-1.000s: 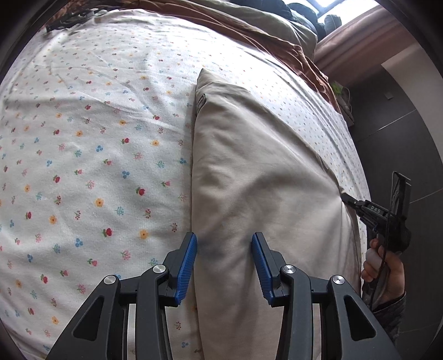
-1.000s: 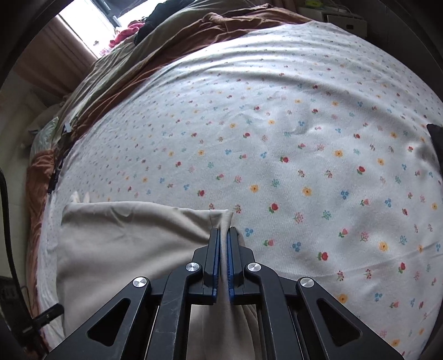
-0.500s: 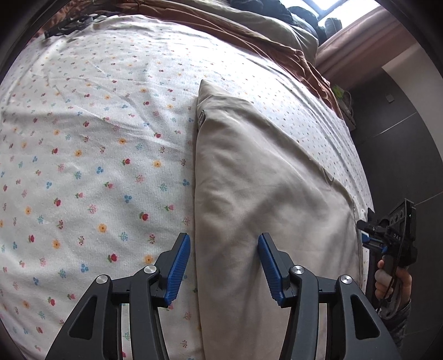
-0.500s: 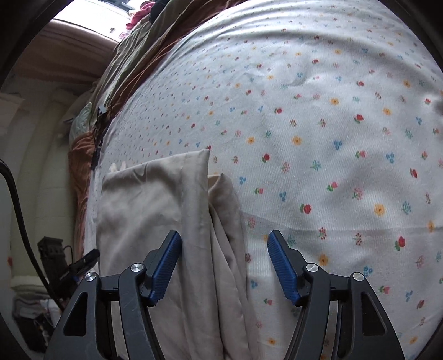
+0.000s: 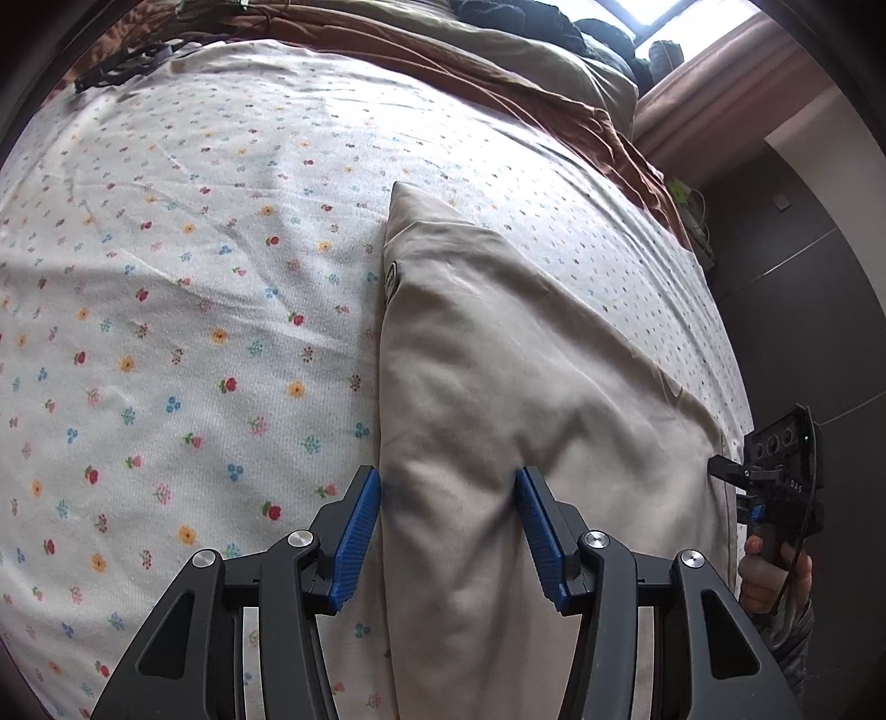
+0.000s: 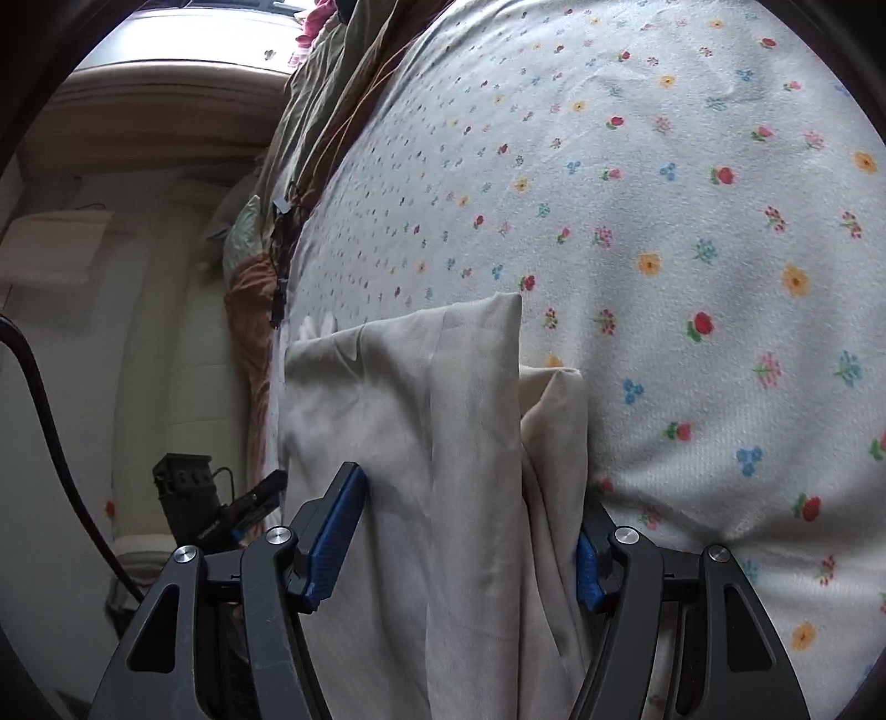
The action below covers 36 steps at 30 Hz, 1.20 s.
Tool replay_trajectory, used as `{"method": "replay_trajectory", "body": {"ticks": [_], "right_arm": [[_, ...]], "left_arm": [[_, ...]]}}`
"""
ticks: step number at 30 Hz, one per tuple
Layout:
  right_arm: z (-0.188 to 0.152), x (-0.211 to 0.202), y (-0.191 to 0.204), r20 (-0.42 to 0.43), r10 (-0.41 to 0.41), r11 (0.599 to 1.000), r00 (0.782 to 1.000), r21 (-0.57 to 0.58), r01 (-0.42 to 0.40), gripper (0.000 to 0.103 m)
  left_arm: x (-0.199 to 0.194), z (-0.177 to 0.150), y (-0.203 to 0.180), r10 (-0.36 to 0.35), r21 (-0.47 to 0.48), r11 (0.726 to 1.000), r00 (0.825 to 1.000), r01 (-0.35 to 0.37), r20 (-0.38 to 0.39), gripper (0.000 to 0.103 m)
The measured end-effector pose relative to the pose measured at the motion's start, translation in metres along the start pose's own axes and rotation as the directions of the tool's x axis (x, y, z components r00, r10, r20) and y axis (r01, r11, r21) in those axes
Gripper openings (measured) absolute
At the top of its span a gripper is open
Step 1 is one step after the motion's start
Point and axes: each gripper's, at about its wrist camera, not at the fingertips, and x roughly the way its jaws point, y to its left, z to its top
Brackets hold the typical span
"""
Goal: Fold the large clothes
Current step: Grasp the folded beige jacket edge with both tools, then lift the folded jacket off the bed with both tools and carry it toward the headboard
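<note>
A beige garment (image 5: 498,387) lies folded into a long strip on the flowered bedsheet (image 5: 194,277). My left gripper (image 5: 448,493) is open, its blue pads on either side of the strip's near end. My right gripper (image 6: 470,509) is open too, straddling the other end of the garment (image 6: 421,421), where two folded layers overlap. Each gripper shows small in the other's view, the right one (image 5: 775,476) at the bed's edge and the left one (image 6: 221,504) at the left.
A brown and olive duvet (image 5: 526,72) is bunched along the far side of the bed. A dark wall (image 5: 803,304) stands beside the bed. A window (image 6: 210,33) and pale wall are at the left.
My right gripper opened and let go of the garment's edge, then drew back over that end. My left gripper stayed open and shifted slightly along the strip.
</note>
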Motion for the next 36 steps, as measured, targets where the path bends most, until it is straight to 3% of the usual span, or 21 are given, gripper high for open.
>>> {"method": "replay_trajectory", "body": {"ticks": [4,8,10,13,15,21,36], "right_arm": [[0.009,0.012,0.008,-0.008,-0.007,1.0,1.0,0.005,0.007,0.062],[0.012,0.015,0.007,0.0,-0.048,0.999,0.999,0.022,0.048,0.038],[0.009,0.012,0.01,0.02,-0.062,0.998,0.998,0.014,0.062,0.031],[0.003,0.005,0.023,0.059,-0.084,0.996,0.995,-0.028,0.086,0.024],[-0.001,-0.001,0.034,0.084,-0.092,0.994,0.992,-0.051,0.097,0.023],[-0.022,-0.028,0.075,0.156,-0.093,0.985,0.983,-0.131,0.113,0.022],[-0.115,-0.107,0.179,0.338,-0.087,0.939,0.937,-0.286,0.19,0.022]], "left_arm": [[0.014,0.013,-0.001,0.019,-0.002,1.0,1.0,-0.019,-0.005,0.053],[0.025,0.023,0.008,-0.002,-0.068,0.998,1.0,0.0,-0.02,0.053],[0.025,0.025,0.01,-0.006,-0.089,0.996,1.0,0.005,-0.016,0.052],[0.022,0.025,0.005,0.003,-0.093,0.996,1.0,-0.004,-0.01,0.041],[0.017,0.024,0.0,0.02,-0.085,0.996,1.0,-0.02,0.0,0.033],[-0.013,0.022,-0.02,0.049,-0.054,0.997,0.997,-0.046,0.056,0.023],[-0.14,-0.011,-0.071,-0.042,0.037,0.999,0.969,0.035,0.243,0.019]]}}
